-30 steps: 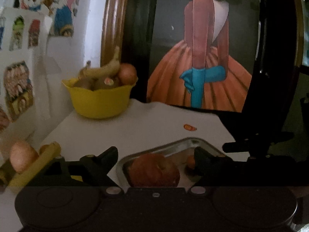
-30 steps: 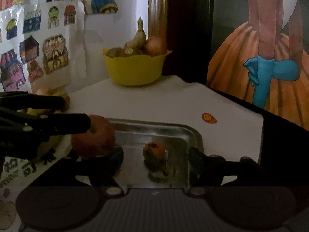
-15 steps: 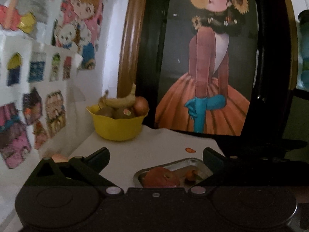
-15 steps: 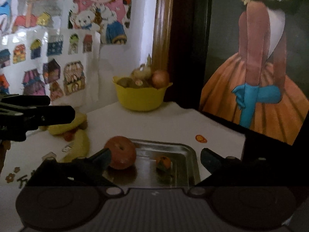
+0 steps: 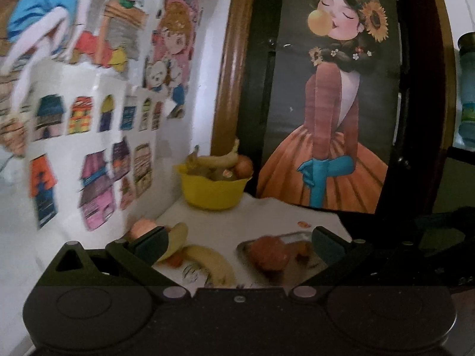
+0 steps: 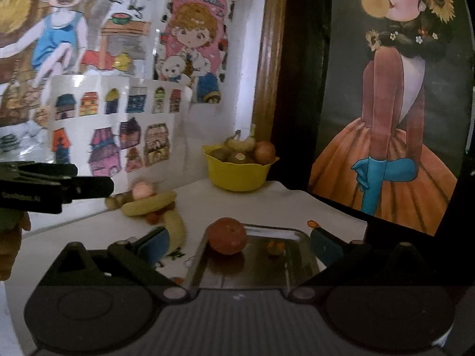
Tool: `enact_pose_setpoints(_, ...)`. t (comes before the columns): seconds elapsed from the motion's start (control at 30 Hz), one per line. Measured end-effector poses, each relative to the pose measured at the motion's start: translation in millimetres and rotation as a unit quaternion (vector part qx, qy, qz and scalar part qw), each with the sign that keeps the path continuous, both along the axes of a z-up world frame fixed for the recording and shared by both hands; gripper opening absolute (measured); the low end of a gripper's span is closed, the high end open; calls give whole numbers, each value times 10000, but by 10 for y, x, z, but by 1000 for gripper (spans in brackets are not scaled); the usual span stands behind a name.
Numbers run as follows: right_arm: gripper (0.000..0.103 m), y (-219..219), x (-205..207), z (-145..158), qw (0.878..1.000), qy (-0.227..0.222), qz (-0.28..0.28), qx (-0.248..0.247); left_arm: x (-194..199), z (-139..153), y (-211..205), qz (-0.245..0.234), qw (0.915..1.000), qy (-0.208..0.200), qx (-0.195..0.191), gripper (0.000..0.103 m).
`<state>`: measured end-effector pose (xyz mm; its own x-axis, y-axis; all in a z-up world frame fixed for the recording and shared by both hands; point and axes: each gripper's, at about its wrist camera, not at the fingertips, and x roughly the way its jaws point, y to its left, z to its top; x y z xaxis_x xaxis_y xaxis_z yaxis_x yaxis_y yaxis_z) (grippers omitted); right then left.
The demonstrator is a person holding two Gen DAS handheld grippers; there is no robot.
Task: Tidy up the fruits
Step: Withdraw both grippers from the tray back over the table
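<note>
A steel tray (image 6: 285,270) lies on the white table and holds a red apple (image 6: 227,235) and a small orange fruit (image 6: 275,247). The tray (image 5: 299,234) and apple (image 5: 268,253) also show in the left wrist view. Bananas (image 6: 148,206) and a peach (image 6: 142,190) lie left of the tray. A yellow bowl (image 6: 239,173) with several fruits stands at the back. My left gripper (image 5: 237,238) is open and empty, above and behind the fruits. My right gripper (image 6: 239,244) is open and empty, behind the tray. The left gripper's fingers (image 6: 74,185) show at the left of the right wrist view.
A wall with cartoon stickers (image 6: 112,118) runs along the left. A large framed painting of a girl in an orange dress (image 6: 394,136) leans behind the table. A small orange sticker (image 6: 311,223) lies on the table beyond the tray.
Both grippers have pulled back and risen away from the tray. The apple now rests in the tray, clear of the left gripper's jaws. More of the wall and the bananas are in view.
</note>
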<state>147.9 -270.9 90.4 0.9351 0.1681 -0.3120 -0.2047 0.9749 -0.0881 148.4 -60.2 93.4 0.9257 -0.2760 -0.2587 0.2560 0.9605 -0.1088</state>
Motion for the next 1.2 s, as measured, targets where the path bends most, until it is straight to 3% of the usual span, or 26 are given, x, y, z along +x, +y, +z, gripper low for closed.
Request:
enact_pose_setpoints(0.23,103,138,-397,-141,9997,155,6,206,-322,-81,241,138,9998,136,-13,102)
enact_pose_setpoints(0.47,103,323,-666,-310,9997,197,-109,40,-500,-255,407,282,9989,364,92,102)
enact_pose_setpoints(0.6,103,387,-758,-490,9976,475,-187,466,-623,-429,487,430,9970,576,274,102)
enact_pose_setpoints(0.9,103,529,-788,-801,9898,969,-584,870,-777,-747,768,730,9924,980,123,102)
enact_pose_setpoints(1.2,103,720,-615,-839,9893,1185,-499,688,-663,-832,976,967,9884,1172,52,102)
